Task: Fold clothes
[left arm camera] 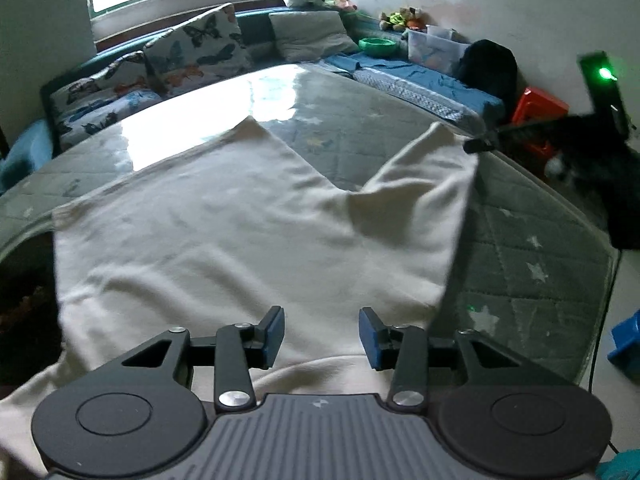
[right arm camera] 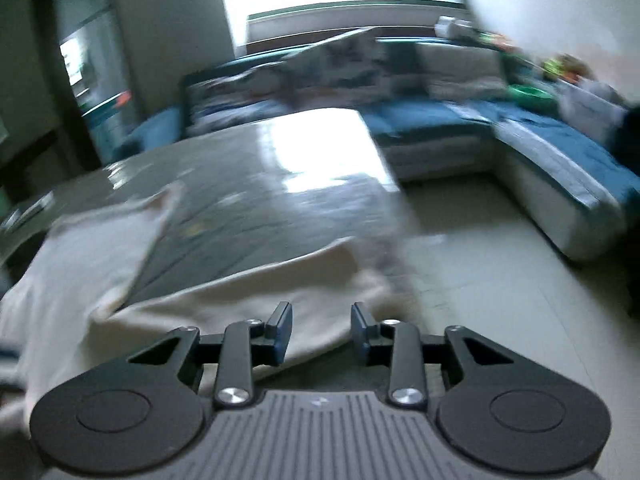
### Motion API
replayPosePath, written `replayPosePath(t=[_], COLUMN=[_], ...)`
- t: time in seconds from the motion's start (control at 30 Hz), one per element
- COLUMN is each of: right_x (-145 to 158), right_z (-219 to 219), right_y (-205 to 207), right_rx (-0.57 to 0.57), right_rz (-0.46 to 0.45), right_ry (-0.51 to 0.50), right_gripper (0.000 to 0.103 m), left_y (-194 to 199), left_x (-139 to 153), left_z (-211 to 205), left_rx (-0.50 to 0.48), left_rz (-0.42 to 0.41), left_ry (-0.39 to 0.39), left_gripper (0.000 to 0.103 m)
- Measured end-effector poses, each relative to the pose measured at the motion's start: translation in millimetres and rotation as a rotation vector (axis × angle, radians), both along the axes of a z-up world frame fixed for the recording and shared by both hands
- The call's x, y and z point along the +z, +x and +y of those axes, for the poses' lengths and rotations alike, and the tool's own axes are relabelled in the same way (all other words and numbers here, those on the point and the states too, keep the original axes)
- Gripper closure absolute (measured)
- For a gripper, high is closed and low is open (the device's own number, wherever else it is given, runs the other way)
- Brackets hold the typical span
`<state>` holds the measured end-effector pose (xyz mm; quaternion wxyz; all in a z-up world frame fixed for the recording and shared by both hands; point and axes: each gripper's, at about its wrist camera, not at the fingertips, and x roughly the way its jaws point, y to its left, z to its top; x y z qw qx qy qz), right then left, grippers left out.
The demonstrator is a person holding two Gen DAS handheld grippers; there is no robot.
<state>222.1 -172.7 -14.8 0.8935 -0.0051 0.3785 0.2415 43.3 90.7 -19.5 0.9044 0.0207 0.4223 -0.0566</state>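
Two legs of the pants [left arm camera: 224,240] lie flat on the table [left arm camera: 532,240], ready for folding | my left gripper [left arm camera: 322,338] spread, empty | right gripper [right arm camera: 321,330] spread, empty, over the hem

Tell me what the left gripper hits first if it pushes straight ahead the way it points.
Most likely the cream garment spread on the table: the left gripper, jaws open and empty, points down onto it.

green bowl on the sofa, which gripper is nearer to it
Right, as a judgement. The right gripper hangs at the table's sofa-side edge; the left gripper is over the cream garment, farther from the green bowl.
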Motion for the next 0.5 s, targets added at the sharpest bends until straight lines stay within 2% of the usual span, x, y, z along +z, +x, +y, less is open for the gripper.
replayPosePath(t=[0.1,0.3,0.4,0.5], right_x=[-7,-5,-12,-14], right_z=[-9,-5,-8,-6], right_y=[14,11,18,20], right_rx=[-0.072,-0.138,-0.121,-0.118], right_rz=[0.004,-0.085,-0.027,-0.033], right_ry=[0.011,-0.036,-0.013,-0.029], right_gripper=[0.07,0.07,0.07,0.07], left_y=[0,-4,-2,0], left_x=[-6,-8,-8,-9], left_z=[-2,-3,-4,-6], left_rx=[0.004,0.017,0.014,0.018], left_rz=[0.016,0.02,0.019,0.026], left_ry=[-0.01,-0.02,-0.017,-0.021], left_gripper=[0.058,0.056,0.055,0.055])
